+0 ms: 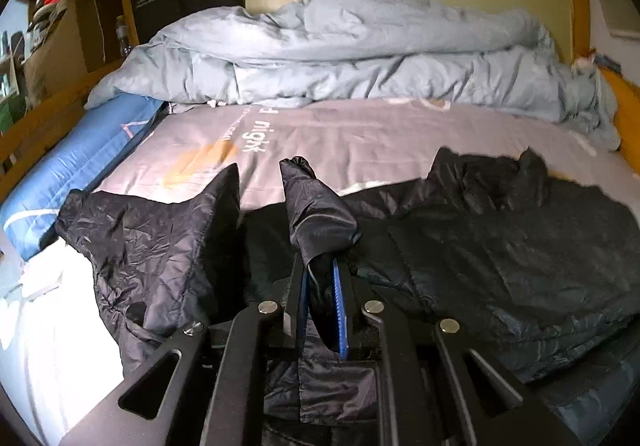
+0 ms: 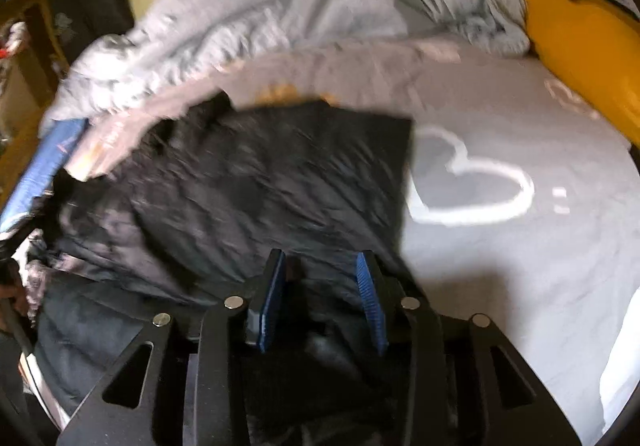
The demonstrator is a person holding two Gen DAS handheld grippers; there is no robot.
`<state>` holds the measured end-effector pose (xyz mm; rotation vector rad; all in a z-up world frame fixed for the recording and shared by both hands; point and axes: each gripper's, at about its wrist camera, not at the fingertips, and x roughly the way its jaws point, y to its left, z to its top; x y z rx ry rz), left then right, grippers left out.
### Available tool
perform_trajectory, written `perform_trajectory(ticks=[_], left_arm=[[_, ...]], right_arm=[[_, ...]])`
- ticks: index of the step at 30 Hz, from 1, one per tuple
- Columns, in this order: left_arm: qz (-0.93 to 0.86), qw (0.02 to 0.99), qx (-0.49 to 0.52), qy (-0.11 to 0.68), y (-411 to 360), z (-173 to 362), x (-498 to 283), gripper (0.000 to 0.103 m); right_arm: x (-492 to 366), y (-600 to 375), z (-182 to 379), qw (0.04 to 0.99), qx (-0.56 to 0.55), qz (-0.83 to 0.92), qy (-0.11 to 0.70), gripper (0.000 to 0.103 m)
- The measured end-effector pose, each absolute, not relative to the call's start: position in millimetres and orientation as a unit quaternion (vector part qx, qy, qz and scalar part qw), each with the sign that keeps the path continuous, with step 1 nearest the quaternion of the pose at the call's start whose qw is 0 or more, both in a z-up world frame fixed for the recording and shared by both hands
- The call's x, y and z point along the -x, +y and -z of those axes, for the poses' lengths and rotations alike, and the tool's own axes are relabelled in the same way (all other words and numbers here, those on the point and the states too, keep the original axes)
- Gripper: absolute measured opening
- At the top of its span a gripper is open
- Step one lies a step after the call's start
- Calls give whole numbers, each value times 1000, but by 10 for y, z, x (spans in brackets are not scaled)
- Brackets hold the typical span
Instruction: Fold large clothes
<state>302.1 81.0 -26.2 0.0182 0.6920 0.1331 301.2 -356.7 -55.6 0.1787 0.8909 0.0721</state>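
Observation:
A large black puffer jacket (image 1: 480,246) lies spread across the grey bed sheet (image 1: 360,133). My left gripper (image 1: 320,266) is shut on a bunched fold of that jacket, and the cloth sticks up past the fingertips. In the right wrist view the jacket (image 2: 260,173) is blurred and fills the middle and left. My right gripper (image 2: 320,262) hovers over the jacket's near edge with its blue pads (image 2: 370,294) well apart. Dark cloth lies between and under them, and the pads do not press on it.
A rumpled pale blue duvet (image 1: 340,45) is heaped along the far side of the bed. A blue pillow (image 1: 80,165) lies at the left. A yellow bed rail (image 2: 580,45) runs along the right. The sheet (image 2: 520,266) bears a white heart outline (image 2: 480,181).

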Motion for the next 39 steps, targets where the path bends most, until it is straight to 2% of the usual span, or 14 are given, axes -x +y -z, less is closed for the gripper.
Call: perform_trajectory(ticks=[4,7,8,9,11,14,16,17,24,26,28,32,35,39], left_arm=[[-48,949,-22,310,795,146,-2828,17],[-71,952,-37,296,745,25,-2674,32],[-66,955,-36,288,744,-30,-2598,40],[-62,958,-35,278,752,-92,-2535,53],[-59,965,-32,253,798,-233,-2376,68],[-48,971,-11,235,938,-403,-2215,72],[-47,973,6,227,1071,-477,-2138,78],[-48,974,14,222,1145,-507,-2093,84],[-61,979,54,188,1739,-506,-1722,86],[-62,979,63,186,1890,-539,-1715,86],[-69,978,79,179,2066,-567,-1719,90],[-71,973,88,200,2381,-535,-1870,95],[-94,963,115,224,2639,-411,-2072,103],[-112,943,167,264,3035,-146,-2365,103]], right_arm=[[-3042,-3652,621,892,-92,-27,442,38],[-3006,-3656,558,897,-88,-24,433,38],[-2983,-3645,525,900,-85,-24,428,39],[-2968,-3630,492,902,-82,-25,422,40],[-2906,-3599,413,910,-77,-32,407,46],[-2812,-3551,295,919,-72,-32,386,55],[-2755,-3548,227,924,-78,-33,374,62],[-2728,-3538,194,926,-80,-33,368,63],[-2591,-3459,-52,944,-76,-30,320,80],[-2532,-3436,-120,951,-73,-26,300,93],[-2498,-3410,-162,956,-72,-24,284,98],[-2528,-3386,-143,958,-71,-18,278,99],[-2590,-3395,-95,955,-63,-18,291,99],[-2622,-3491,-54,954,-72,-7,290,99]])
